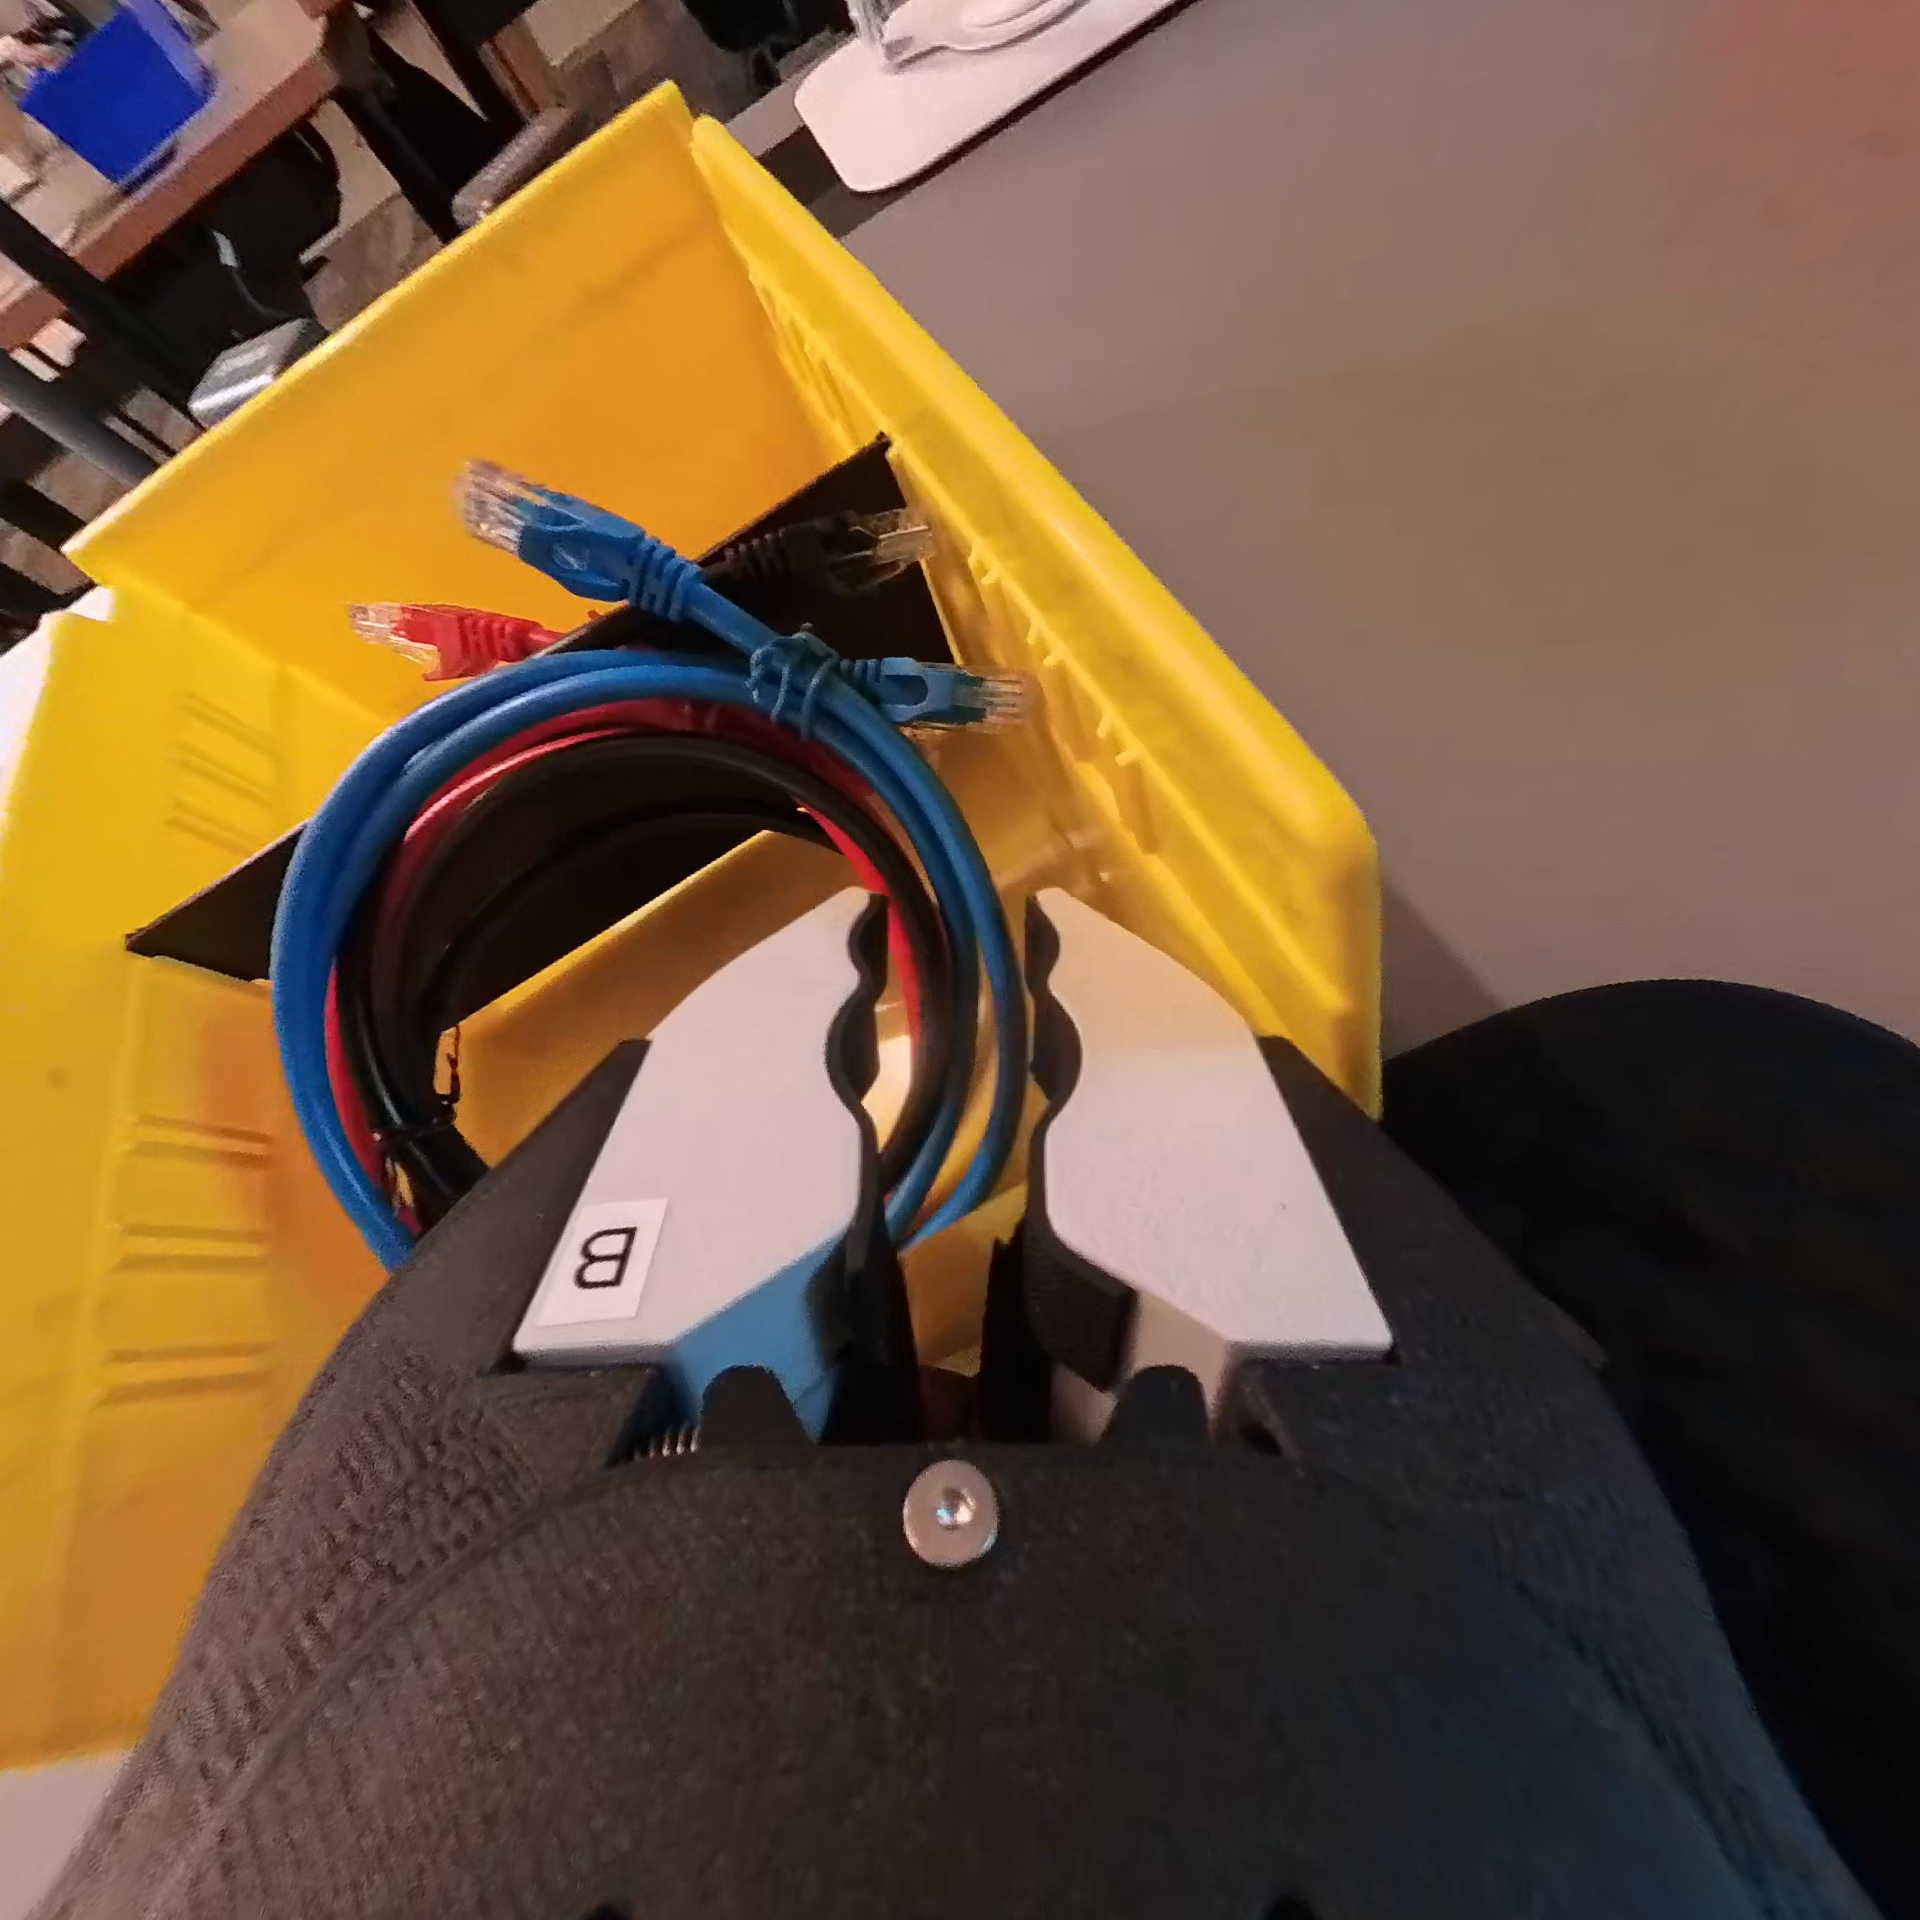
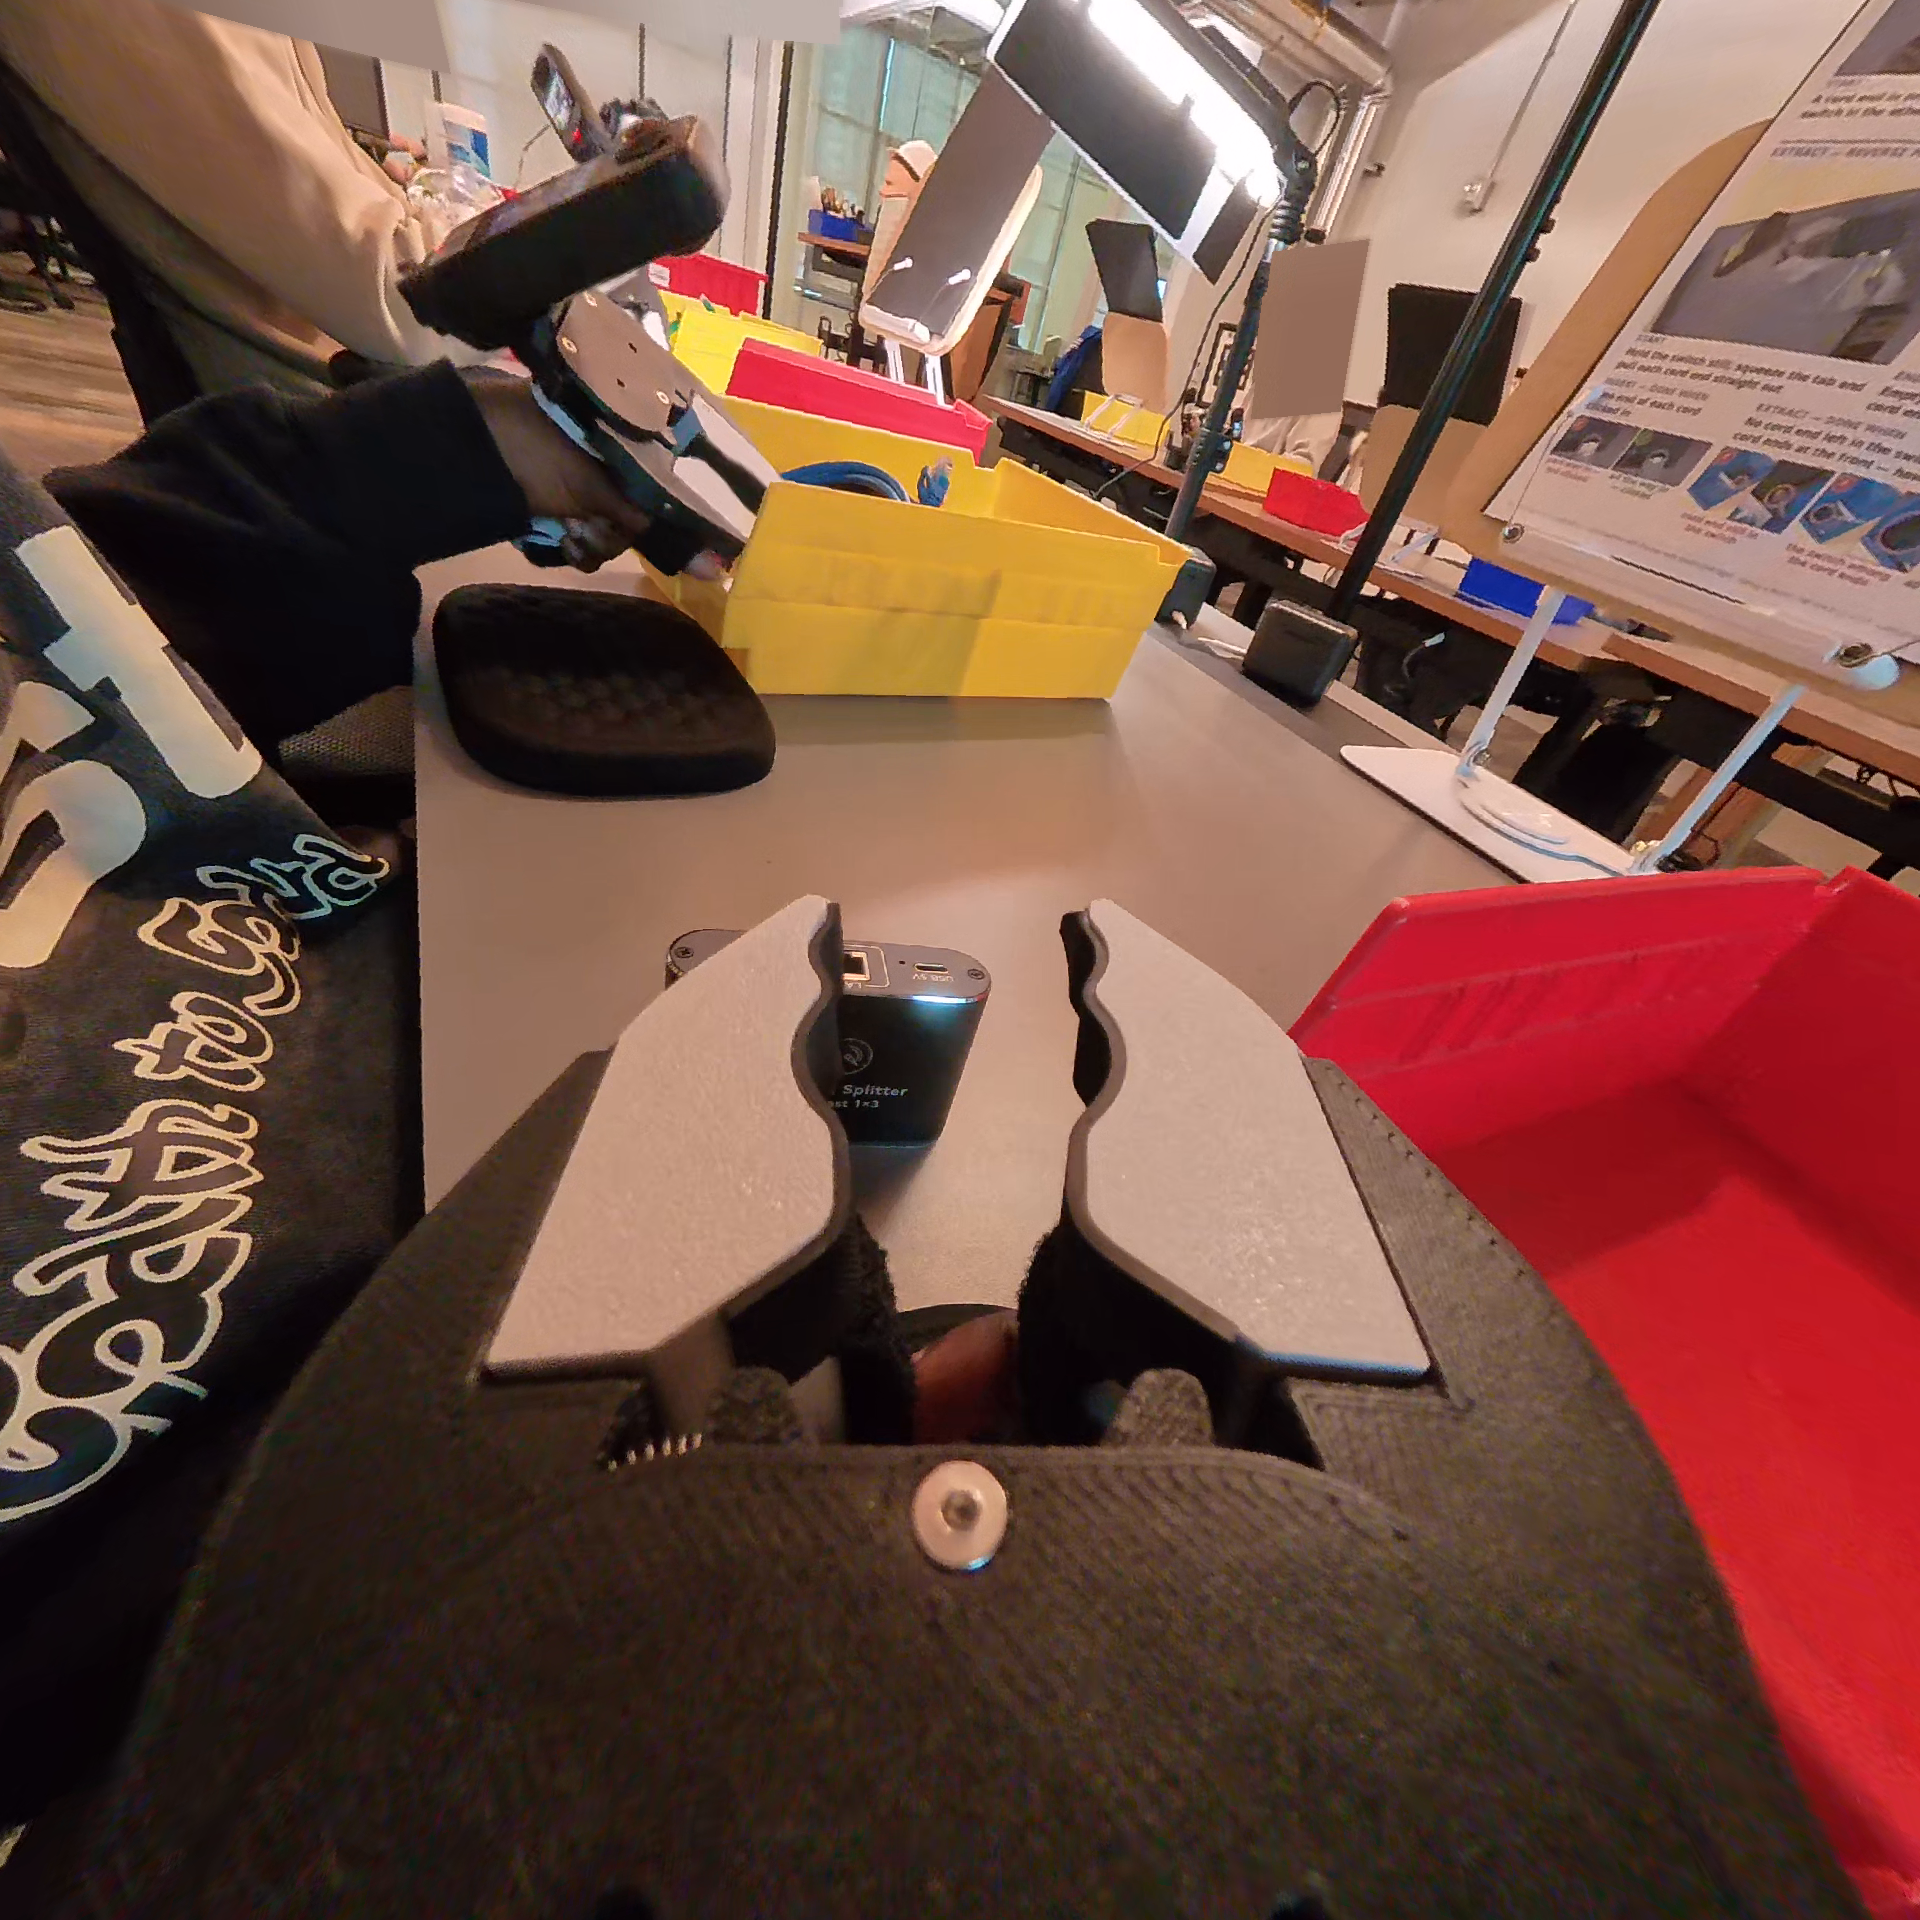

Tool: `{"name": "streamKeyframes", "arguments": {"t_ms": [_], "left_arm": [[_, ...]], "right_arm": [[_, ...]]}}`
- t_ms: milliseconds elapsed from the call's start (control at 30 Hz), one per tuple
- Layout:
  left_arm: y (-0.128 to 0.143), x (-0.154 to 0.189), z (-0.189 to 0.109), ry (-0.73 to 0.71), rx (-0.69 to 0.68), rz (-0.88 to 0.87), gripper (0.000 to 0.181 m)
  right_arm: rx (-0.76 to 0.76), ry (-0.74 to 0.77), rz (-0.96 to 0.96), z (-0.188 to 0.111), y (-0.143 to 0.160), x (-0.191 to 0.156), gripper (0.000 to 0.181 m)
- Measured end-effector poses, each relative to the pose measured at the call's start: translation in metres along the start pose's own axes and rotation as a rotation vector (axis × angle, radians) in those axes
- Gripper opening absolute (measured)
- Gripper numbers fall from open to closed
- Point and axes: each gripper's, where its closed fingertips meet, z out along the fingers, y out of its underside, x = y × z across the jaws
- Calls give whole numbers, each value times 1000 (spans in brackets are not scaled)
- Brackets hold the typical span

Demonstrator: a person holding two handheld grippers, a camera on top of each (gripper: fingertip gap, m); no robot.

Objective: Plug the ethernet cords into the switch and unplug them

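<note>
three coiled ethernet cords, blue (image 1: 644, 935), red (image 1: 468, 639) and black (image 1: 582, 831), stood bunched together over the divided yellow bin (image 1: 582, 343), each tied in a loop, clear plugs sticking out. the switch (image 2: 904, 1049), a small dark box, lay flat on the grey table (image 2: 987, 790), ports facing away, nothing plugged in.

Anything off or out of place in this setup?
Nothing damaged or spilled. The coiled cords still sit tied with twist ties in the yellow bin, left gripper jaws around the coil. The switch has no cords plugged in.
</note>
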Motion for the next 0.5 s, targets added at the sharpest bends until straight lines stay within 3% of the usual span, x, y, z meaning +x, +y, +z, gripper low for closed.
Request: {"name": "streamKeyframes", "arguments": {"t_ms": [100, 300, 500], "left_arm": [[5, 13, 1, 77, -42, -11, 24], [10, 0, -1, -60, -110, 48, 23], [10, 3, 0, -43, -116, 48, 16]], "right_arm": [[-6, 0, -8, 1, 1, -1, 41], [-17, 1, -26, 1, 2, -2, 41], [-35, 4, -58, 3, 4, -4, 41]]}}
